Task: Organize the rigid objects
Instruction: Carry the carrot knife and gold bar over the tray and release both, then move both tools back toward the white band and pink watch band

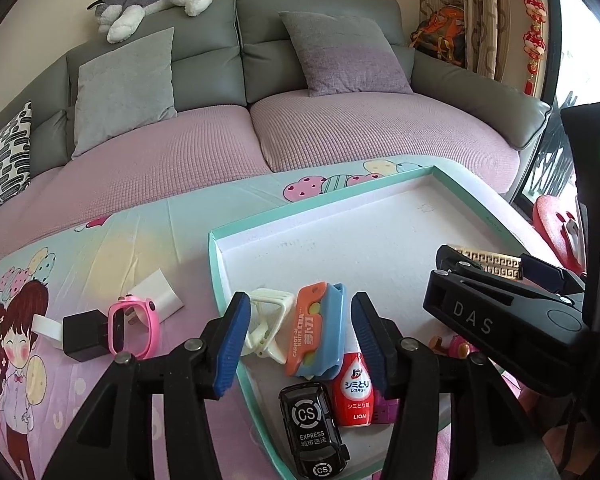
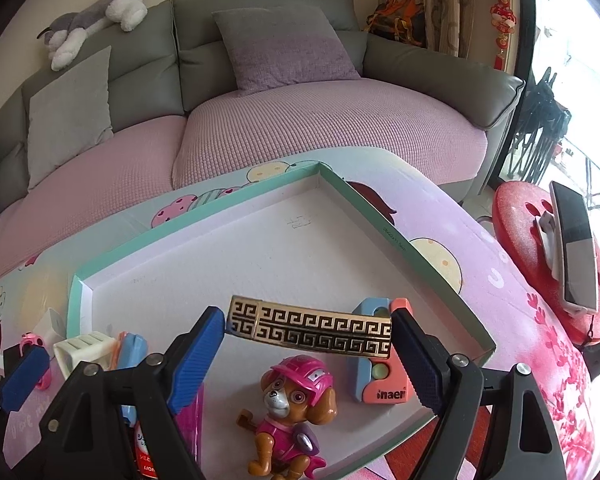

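Observation:
A teal-rimmed white tray lies on the cartoon tablecloth. My left gripper is open over its near corner. An orange-and-blue carrot knife and a white clip lie between its blue pads, and neither pad touches them. Just in front are a red bottle and a black toy car. My right gripper is shut on a gold patterned bar, gripped end to end above the tray floor. Under it sit a pink dog figure and a blue-and-coral toy.
Left of the tray on the cloth lie a pink watch, a black charger and a white holder. A grey sofa runs behind the table. A red stool at the right carries a phone.

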`<move>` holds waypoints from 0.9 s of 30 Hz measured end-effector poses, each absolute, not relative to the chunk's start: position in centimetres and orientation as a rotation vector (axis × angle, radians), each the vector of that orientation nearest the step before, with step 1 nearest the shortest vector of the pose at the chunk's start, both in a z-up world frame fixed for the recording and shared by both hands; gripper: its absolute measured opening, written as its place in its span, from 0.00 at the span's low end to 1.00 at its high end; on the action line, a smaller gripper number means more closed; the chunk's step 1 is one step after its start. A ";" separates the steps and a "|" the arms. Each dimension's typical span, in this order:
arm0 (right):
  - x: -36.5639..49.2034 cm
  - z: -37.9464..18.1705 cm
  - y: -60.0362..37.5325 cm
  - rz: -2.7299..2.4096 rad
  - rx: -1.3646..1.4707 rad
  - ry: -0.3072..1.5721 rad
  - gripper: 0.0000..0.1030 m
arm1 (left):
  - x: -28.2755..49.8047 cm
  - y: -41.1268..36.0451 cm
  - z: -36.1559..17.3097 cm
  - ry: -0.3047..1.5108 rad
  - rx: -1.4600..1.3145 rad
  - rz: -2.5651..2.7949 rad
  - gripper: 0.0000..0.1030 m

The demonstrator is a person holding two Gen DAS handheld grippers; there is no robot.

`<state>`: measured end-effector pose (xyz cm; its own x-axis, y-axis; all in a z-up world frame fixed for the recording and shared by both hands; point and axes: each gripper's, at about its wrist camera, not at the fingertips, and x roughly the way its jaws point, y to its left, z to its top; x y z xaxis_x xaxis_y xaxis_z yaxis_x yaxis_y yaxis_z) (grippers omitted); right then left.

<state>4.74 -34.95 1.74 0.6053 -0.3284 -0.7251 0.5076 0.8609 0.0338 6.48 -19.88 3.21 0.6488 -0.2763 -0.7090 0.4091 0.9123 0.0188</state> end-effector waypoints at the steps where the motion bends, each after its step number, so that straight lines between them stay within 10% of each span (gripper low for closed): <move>1: 4.6 2.0 -34.9 -0.488 0.245 0.777 0.87 | 6.5 -19.7 3.4 0.769 0.181 -0.389 0.57; 27: 5.9 2.9 -28.1 -0.285 0.222 0.774 0.90 | 9.5 -2.8 3.8 0.787 -0.107 0.064 0.92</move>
<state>5.95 -28.09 2.92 0.6797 -0.1707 -0.7133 0.3327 0.9385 0.0923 9.48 -2.81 3.81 0.7044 0.0177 -0.7096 -0.0976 0.9926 -0.0722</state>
